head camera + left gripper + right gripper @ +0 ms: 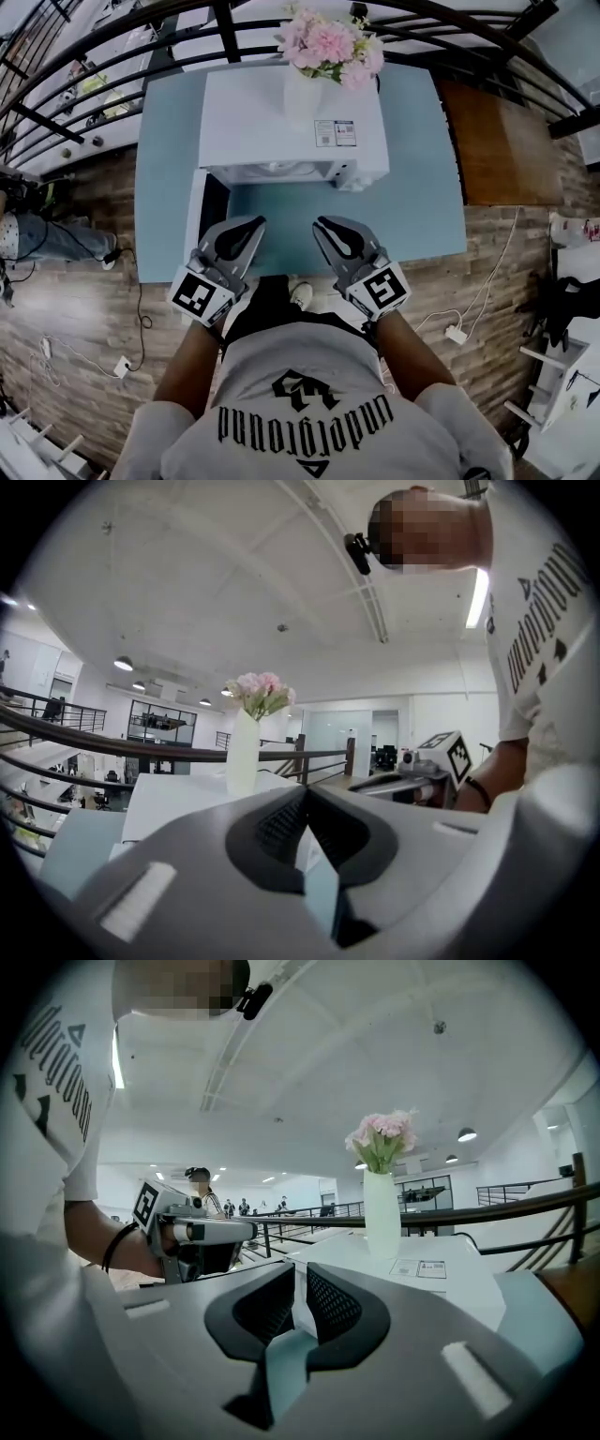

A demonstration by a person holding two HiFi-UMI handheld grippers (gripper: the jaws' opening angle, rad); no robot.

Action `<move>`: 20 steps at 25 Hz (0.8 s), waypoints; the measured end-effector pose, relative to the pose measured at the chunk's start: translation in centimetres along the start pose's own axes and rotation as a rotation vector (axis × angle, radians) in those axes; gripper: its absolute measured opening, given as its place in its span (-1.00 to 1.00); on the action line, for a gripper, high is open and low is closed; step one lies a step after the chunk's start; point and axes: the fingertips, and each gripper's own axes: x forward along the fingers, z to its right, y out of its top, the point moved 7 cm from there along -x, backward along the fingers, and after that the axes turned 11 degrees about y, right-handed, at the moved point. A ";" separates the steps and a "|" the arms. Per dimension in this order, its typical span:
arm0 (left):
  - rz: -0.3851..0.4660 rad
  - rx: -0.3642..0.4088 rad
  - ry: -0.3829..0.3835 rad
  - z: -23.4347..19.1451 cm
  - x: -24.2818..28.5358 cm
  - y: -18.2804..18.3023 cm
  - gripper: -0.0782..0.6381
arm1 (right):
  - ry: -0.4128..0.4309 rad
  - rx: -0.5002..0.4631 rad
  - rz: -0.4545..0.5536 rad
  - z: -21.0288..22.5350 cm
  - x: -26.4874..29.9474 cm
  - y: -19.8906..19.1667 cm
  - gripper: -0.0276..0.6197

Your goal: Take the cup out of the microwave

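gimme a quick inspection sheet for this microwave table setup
surface: light blue table
job's things: white microwave, door swung open to the left; cup not made out inside
clutter: white vase of pink flowers on the microwave's top
grippers: left gripper shut, empty; right gripper jaws slightly apart, empty; both over the table before the opening
cables: white power adapter and cables on the floor
surroundings: black railing, wooden floor
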 end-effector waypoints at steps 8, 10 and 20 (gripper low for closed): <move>-0.050 -0.044 0.059 -0.7 2.0 -1.9 -0.64 | 0.048 0.042 -0.044 2.2 3.3 -3.5 -0.71; -0.056 -0.051 0.079 -1.3 2.5 -2.7 -0.64 | 0.046 0.044 -0.040 3.1 4.4 -4.8 -0.67; -0.083 -0.046 0.168 -3.8 4.7 -6.5 -0.64 | 0.061 0.077 -0.061 6.8 9.2 -10.3 -0.62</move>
